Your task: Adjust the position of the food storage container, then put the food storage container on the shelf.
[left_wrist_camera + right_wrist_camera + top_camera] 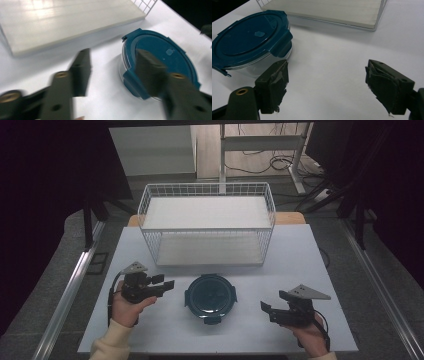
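Note:
A round clear container with a dark teal clip-on lid [210, 296] stands on the white table [300, 260] near the front middle. My left gripper [165, 281] is held just left of it, pointing toward it, jaws open with nothing between them. In the left gripper view the container [160, 50] lies ahead to the right, partly behind one jaw of the gripper [113, 57]. My right gripper [274, 302] rests to the container's right, open and empty. In the right gripper view the container [247, 37] sits at upper left, apart from the gripper [327, 68].
A white wire basket rack [206, 187] with two pale boards stands behind the container, its open front facing me. Its lower board [62, 22] [332, 10] lies close to the container. Bare table shows on both sides. Dark floor and desk legs lie beyond.

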`<state>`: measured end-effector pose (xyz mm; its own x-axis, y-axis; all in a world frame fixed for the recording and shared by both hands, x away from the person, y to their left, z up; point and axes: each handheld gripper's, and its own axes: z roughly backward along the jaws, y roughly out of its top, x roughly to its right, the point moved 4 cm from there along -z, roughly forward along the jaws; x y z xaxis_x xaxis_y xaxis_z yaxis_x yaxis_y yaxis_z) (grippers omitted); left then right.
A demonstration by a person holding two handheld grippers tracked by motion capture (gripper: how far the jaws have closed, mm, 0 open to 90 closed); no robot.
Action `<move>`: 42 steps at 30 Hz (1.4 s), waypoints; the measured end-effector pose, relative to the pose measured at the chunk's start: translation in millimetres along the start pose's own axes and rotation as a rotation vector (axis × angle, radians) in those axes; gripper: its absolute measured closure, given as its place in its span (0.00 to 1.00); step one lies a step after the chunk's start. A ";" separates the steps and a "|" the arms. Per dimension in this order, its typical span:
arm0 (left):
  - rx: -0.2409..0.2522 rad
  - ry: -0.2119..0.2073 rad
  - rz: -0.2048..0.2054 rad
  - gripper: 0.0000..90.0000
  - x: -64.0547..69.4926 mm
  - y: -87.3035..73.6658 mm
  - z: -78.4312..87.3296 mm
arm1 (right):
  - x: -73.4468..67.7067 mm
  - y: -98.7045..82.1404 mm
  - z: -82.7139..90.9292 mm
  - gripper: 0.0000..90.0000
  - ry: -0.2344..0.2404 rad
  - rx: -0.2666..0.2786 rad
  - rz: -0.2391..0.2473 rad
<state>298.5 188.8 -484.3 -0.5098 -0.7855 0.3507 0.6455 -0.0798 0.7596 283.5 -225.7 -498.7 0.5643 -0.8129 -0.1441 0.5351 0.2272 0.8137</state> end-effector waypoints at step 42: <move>-0.022 -0.114 0.147 0.20 3.8 -1.1 -15.7 | -26.7 46.4 -10.8 0.15 0.148 -0.004 -0.105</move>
<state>304.8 176.2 -492.4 -0.4694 -0.7151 0.5180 0.7295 0.0165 0.6838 300.0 -187.7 -463.2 0.5911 -0.7446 -0.3100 0.5982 0.1470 0.7877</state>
